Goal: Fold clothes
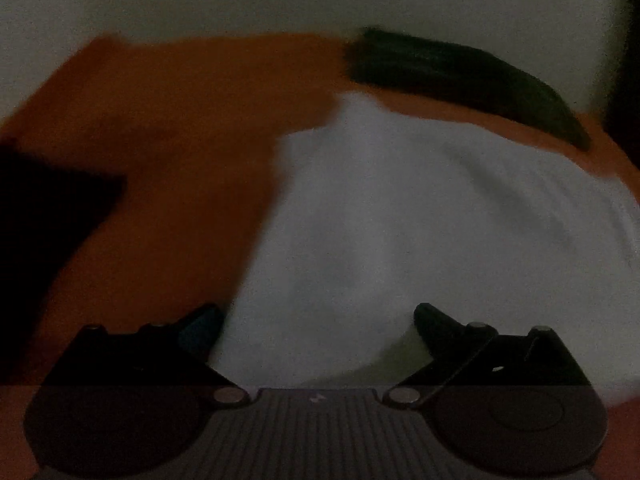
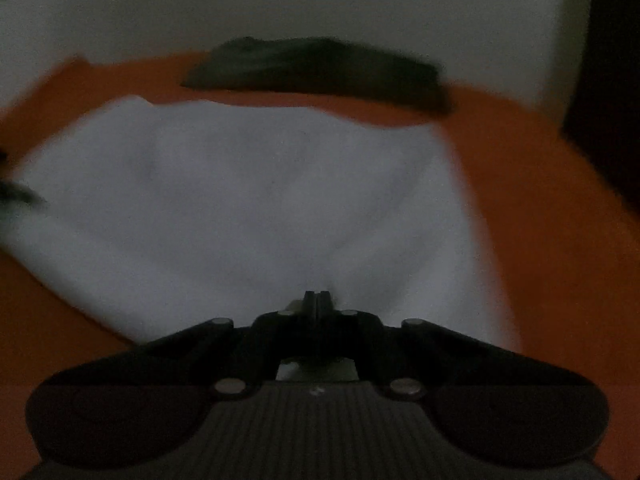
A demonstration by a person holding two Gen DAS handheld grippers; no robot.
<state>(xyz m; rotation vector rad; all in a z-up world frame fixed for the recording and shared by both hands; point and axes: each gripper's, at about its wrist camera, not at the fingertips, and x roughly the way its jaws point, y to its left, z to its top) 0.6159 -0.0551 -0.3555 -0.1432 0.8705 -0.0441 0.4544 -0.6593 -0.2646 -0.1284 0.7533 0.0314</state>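
Black, ribbed housing fills the bottom of both wrist views, which are dim and blurred throughout. Left wrist view: the left gripper [image 1: 318, 320] has its two fingers spread as far apart as they go, with nothing between them; its fingertips [image 1: 430, 320] hang over the near edge of the white garment [image 1: 420, 220]. Right wrist view: the right gripper [image 2: 316, 300] has its fingers pressed together along the midline. A scrap of pale material shows just beside and beneath the closed tips, but the blur does not allow one to tell whether cloth is pinched there.

Beyond the fingers, both views show the white garment lying spread on an orange surface [image 1: 160, 140]. The right view shows it almost whole [image 2: 240, 200], as a broad, softly creased sheet with orange on the left, right and far sides [image 2: 540, 220]. The left view shows only its left portion, with a wide orange expanse to that side.

Farther off, a dark green cloth [image 1: 460, 72] lies on the far part of the orange surface, just past the white garment's far edge; it also appears in the right view [image 2: 320, 72]. A pale wall [image 2: 320, 8] closes the background.

Only the left view shows a black shape [image 1: 48, 216] at its left edge, unidentifiable. Only the right view shows a dark, blurred object [image 2: 18, 198] at its left edge, overlapping the garment's edge.
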